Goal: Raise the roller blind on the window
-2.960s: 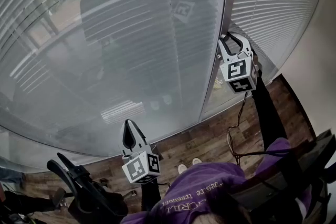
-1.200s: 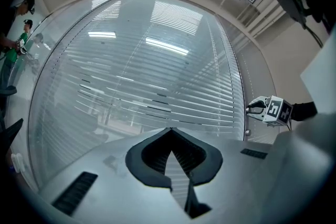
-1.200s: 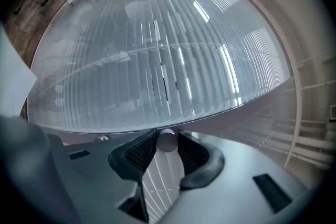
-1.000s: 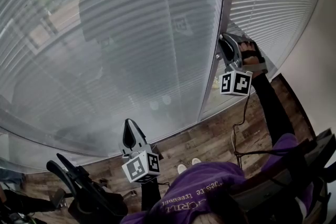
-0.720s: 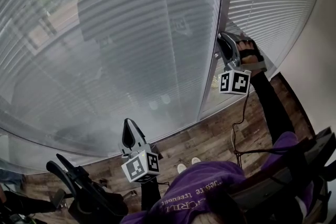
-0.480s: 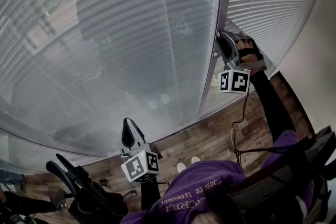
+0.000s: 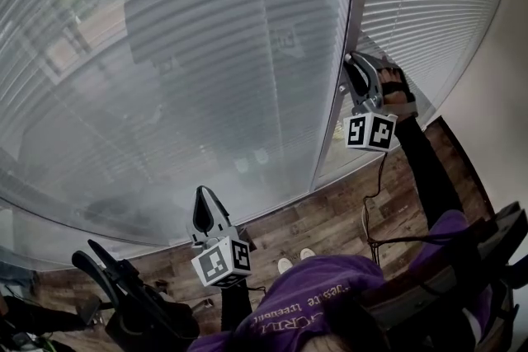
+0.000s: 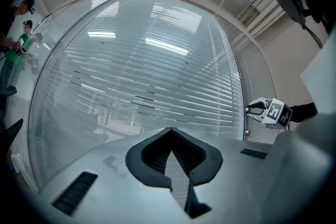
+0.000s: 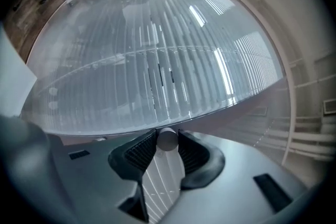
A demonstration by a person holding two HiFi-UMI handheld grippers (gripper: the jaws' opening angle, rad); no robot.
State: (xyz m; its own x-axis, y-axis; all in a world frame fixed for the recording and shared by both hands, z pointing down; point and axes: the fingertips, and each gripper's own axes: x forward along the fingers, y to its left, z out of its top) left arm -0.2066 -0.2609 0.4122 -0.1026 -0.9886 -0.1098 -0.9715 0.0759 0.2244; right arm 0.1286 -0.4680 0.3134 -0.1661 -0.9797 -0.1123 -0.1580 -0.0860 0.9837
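So the right gripper [image 7: 356, 66] sits up in the right-middle of the head view, right against the window frame post [image 7: 351, 29] that splits the two panes. In the right gripper view there's a small round knob [image 9: 167, 140] clamped between its two ribbed pads, one pad on each side, so that one is gripping. The left gripper [image 7: 203, 198] is down at the lower middle with its jaws together and nothing in them, well away from the glass.

The blind [image 7: 206, 53] fills the whole big pane across the upper left, slats all the way down, so I'd say none of the raising is done.

My tips for this step: the knob is tiny and smooth, so hold the pads square on it with the squeeze steady. I can't tell whether it twists or slides along the post. Either way, move gently and don't pull it off the frame. Watch the bottom slats to check they actually lift. Slipping off is the main risk.
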